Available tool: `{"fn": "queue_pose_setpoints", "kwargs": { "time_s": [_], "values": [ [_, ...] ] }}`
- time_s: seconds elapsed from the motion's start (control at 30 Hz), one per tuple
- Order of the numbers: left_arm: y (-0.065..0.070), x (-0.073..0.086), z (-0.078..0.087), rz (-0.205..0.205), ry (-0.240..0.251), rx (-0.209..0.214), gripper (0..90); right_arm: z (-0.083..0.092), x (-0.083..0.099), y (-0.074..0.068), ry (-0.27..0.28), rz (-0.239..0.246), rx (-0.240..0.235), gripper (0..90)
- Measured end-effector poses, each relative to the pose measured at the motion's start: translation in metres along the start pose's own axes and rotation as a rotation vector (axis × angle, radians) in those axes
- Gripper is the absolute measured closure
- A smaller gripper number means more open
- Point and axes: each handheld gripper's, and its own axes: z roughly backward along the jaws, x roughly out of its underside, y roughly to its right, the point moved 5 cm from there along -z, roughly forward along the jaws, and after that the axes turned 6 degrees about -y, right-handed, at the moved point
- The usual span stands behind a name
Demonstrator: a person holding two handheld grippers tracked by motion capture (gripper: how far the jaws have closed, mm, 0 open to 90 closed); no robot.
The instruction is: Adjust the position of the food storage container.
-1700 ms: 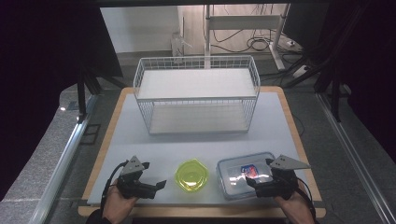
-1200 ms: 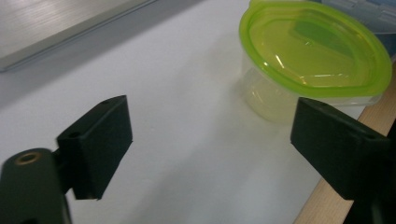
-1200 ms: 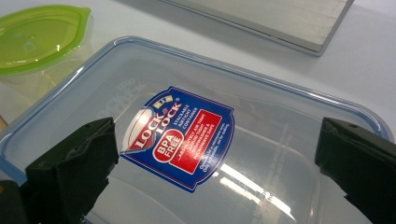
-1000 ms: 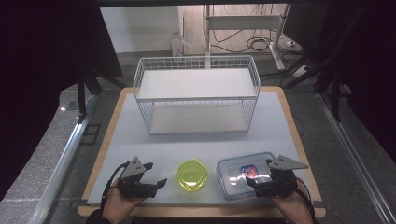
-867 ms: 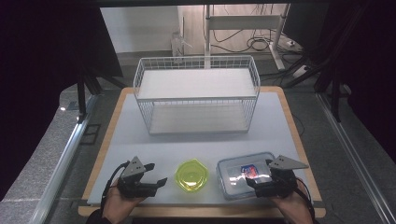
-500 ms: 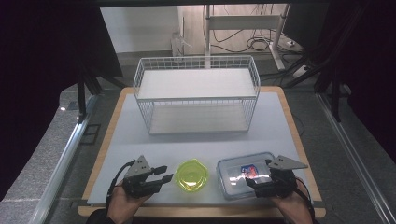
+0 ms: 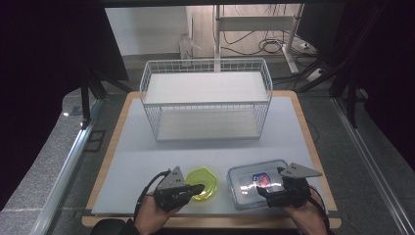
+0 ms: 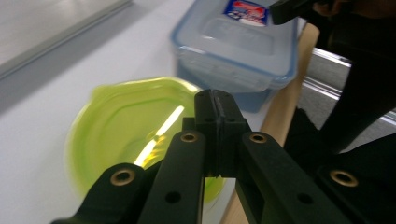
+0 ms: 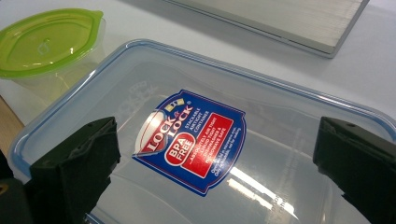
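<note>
At the tabletop's near edge, the green-lidded container (image 7: pixel 203 182) and the clear lidded box (image 7: pixel 254 182) both rest unlifted. Left gripper (image 8: pixel 215 105): jaws have just closed, empty, over the green lid. Right gripper (image 9: pixel 210 168): jaws spread wide above the box. Wire rack (image 7: pixel 205 100) carries nothing; judged, work is barely started.

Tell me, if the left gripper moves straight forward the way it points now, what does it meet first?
Probably the green lid of the small container: the shut left gripper points across it. Beyond lies the clear box.
</note>
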Motion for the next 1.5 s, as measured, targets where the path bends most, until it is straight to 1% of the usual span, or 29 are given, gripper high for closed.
{"fn": "queue_pose_setpoints", "kwargs": {
  "time_s": [0.03,0.07,0.1,0.17,0.27,0.33,0.4,0.43,0.57,0.6,0.67,0.7,0.73,0.77,0.8,0.9,0.97,1.0,1.03,1.07,1.1,1.13,1.23,1.43,1.47,1.5],
  "values": [
    [0.0,0.0,0.0,0.0,0.0,0.0,90.0,0.0,0.0,0.0,0.0,0.0,0.001,0.7],
    [0.005,-0.005,-0.007,-0.006,-0.011,0.021,90.0,0.0,0.0,0.0,0.0,0.0,0.003,0.8],
    [0.005,-0.005,-0.007,-0.006,-0.011,0.021,90.0,0.0,0.0,0.0,0.001,-0.001,0.002,0.8],
    [0.011,-0.01,-0.017,-0.021,-0.018,0.031,90.0,0.0,0.0,0.0,0.002,-0.002,-0.002,0.8],
    [0.018,-0.014,-0.027,-0.029,-0.031,0.041,89.9,0.001,0.0,0.0,0.002,0.001,-0.002,0.7],
    [0.02,-0.013,-0.034,-0.04,-0.05,0.031,89.9,0.001,0.0,0.0,0.002,0.004,-0.002,0.8],
    [0.02,-0.011,-0.038,-0.042,-0.07,0.022,89.9,0.001,0.0,0.0,0.001,0.005,-0.001,0.8],
    [0.019,-0.008,-0.041,-0.043,-0.087,0.002,89.9,0.001,0.0,0.0,0.001,0.003,0.0,0.8],
    [0.017,-0.005,-0.043,-0.031,-0.106,-0.001,89.9,0.001,0.0,0.001,-0.001,0.003,-0.001,0.8],
    [0.017,-0.003,-0.044,-0.021,-0.108,0.013,89.9,0.001,0.0,0.001,-0.001,0.003,-0.001,0.8],
    [0.016,-0.002,-0.044,-0.023,-0.113,0.005,89.9,0.001,0.001,0.0,-0.002,0.004,0.0,0.9],
    [0.016,-0.001,-0.045,-0.026,-0.122,-0.009,89.9,0.002,0.0,0.0,0.002,0.003,-0.002,1.0],
    [0.013,0.002,-0.045,-0.023,-0.13,-0.026,90.0,0.002,0.0,0.0,0.004,0.003,-0.004,1.0],
    [0.013,0.002,-0.045,-0.023,-0.13,-0.026,90.0,0.002,0.0,0.0,0.004,0.003,-0.004,1.0],
    [0.011,0.003,-0.044,-0.01,-0.129,-0.02,90.0,0.002,0.0,0.001,0.004,0.004,-0.005,1.0],
    [0.004,0.006,-0.041,0.004,-0.134,-0.039,90.0,0.002,0.001,0.001,0.001,0.006,-0.004,1.1],
    [-0.001,0.008,-0.039,0.022,-0.134,-0.043,90.0,0.001,0.001,0.001,-0.004,0.006,-0.001,1.2],
    [-0.006,0.01,-0.037,0.036,-0.135,-0.046,90.0,0.001,0.001,0.0,-0.004,0.007,0.001,1.2],
    [-0.006,0.01,-0.037,0.036,-0.135,-0.046,90.0,0.001,0.001,0.0,-0.005,0.007,0.0,1.3],
    [-0.011,0.011,-0.034,0.046,-0.135,-0.047,89.9,0.001,0.001,0.0,-0.004,0.009,0.0,1.3],
    [-0.011,0.011,-0.034,0.046,-0.135,-0.047,90.0,0.001,0.001,0.0,-0.004,0.009,0.001,1.3],
    [-0.013,0.011,-0.033,0.051,-0.136,-0.057,90.0,0.001,0.001,0.001,-0.004,0.008,0.002,1.3],
    [-0.022,0.013,-0.03,0.073,-0.128,-0.066,90.0,0.001,0.001,0.001,-0.004,0.007,0.003,1.4],
    [-0.04,0.016,-0.024,0.103,-0.124,-0.102,90.0,0.001,0.001,0.001,-0.003,0.007,0.006,1.6],
    [-0.04,0.016,-0.024,0.103,-0.124,-0.102,90.0,0.001,0.001,0.001,-0.003,0.007,0.006,1.6],
    [-0.045,0.017,-0.022,0.116,-0.123,-0.112,90.0,0.001,0.001,0.001,-0.002,0.007,0.006,1.6]
  ]
}}
